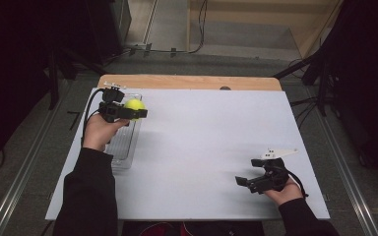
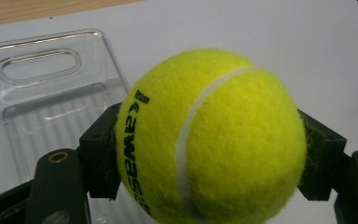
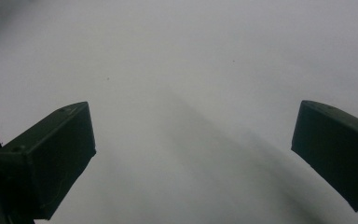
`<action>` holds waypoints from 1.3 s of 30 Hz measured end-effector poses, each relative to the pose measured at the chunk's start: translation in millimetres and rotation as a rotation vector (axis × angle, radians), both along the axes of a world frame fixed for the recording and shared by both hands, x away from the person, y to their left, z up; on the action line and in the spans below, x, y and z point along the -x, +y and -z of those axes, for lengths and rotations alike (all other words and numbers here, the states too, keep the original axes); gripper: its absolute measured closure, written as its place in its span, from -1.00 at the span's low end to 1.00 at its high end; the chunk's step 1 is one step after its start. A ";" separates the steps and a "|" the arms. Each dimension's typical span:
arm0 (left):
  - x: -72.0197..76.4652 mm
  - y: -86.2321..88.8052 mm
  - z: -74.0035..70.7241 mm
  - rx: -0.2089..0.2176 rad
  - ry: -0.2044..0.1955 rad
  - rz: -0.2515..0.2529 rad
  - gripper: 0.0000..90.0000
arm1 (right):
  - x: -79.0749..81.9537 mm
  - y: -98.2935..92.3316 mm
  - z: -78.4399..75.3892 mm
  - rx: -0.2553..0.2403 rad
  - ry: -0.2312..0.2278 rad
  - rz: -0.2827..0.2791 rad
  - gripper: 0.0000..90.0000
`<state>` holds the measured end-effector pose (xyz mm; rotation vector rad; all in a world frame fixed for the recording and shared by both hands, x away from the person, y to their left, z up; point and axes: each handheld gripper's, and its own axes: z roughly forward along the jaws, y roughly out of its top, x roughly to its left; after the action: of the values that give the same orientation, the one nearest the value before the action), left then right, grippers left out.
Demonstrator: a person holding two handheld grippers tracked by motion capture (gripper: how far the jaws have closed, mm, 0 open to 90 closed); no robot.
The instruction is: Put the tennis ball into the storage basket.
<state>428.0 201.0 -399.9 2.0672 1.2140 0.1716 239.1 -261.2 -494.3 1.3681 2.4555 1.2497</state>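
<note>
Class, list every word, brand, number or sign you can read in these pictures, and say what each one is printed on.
Black print on the tennis ball, held in the left gripper: turned sideways and cut off by the curve, roughly "SWASE", not surely readable.
A small black mark above it: too small to read.
Clear tray: no text.

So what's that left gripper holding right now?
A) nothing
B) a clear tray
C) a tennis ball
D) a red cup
C: the left gripper has its jaws pressed on either side of the yellow tennis ball, held above the clear tray.
</note>
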 end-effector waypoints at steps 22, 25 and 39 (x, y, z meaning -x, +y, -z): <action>-2.3 39.5 0.6 -0.012 -0.012 -0.123 -0.42 | 0.0 -0.2 0.2 0.003 0.001 0.001 -1.00; -2.1 40.8 0.4 -0.010 -0.017 -0.130 -0.43 | -0.3 0.0 0.4 0.004 0.001 0.001 -1.00; -8.3 38.8 16.4 -0.029 0.021 -0.151 -0.44 | 0.3 -0.1 -0.2 0.004 -0.001 0.002 -1.00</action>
<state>436.3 239.8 -416.4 2.0067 1.3879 0.2400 238.8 -261.4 -494.1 1.3686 2.4539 1.2443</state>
